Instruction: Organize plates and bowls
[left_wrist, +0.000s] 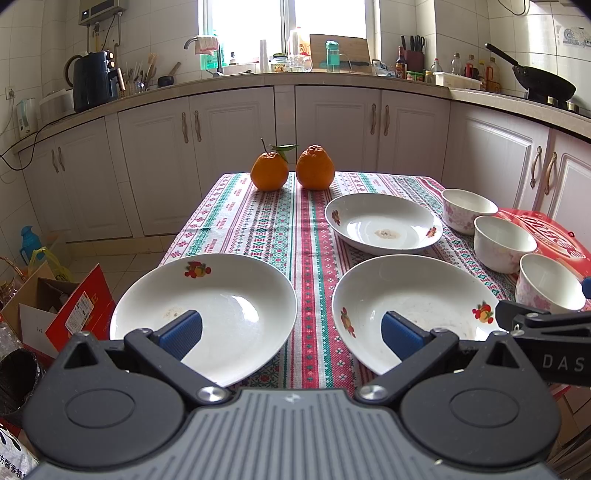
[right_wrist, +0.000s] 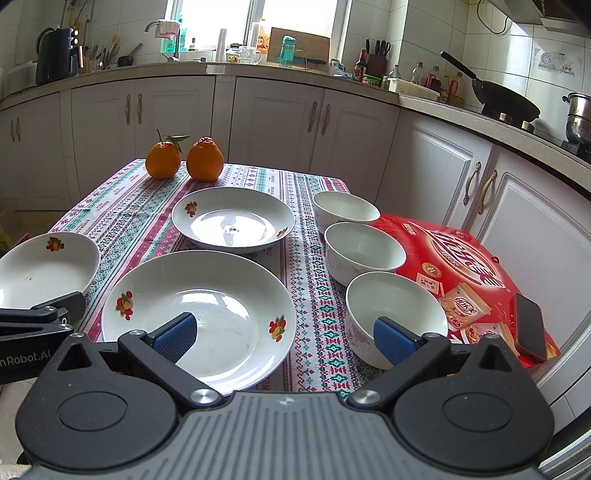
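Three white plates with fruit prints lie on the patterned tablecloth (left_wrist: 258, 221): a near-left plate (left_wrist: 207, 314), a near-middle plate (left_wrist: 417, 302) and a far plate (left_wrist: 384, 223). Three white bowls stand in a row on the right: far (left_wrist: 467, 208), middle (left_wrist: 504, 242), near (left_wrist: 550, 284). My left gripper (left_wrist: 291, 332) is open and empty, above the gap between the two near plates. My right gripper (right_wrist: 282, 336) is open and empty, between the near-middle plate (right_wrist: 199, 314) and the near bowl (right_wrist: 395, 310). The far plate (right_wrist: 232, 218) and the other bowls (right_wrist: 345, 208) (right_wrist: 364, 249) show there too.
Two oranges (left_wrist: 269, 171) (left_wrist: 315, 168) sit at the table's far edge. A red box (right_wrist: 469, 258) with a phone (right_wrist: 530, 326) on it lies right of the bowls. Cardboard boxes (left_wrist: 62, 314) stand on the floor at left. Cabinets (left_wrist: 332, 125) run behind.
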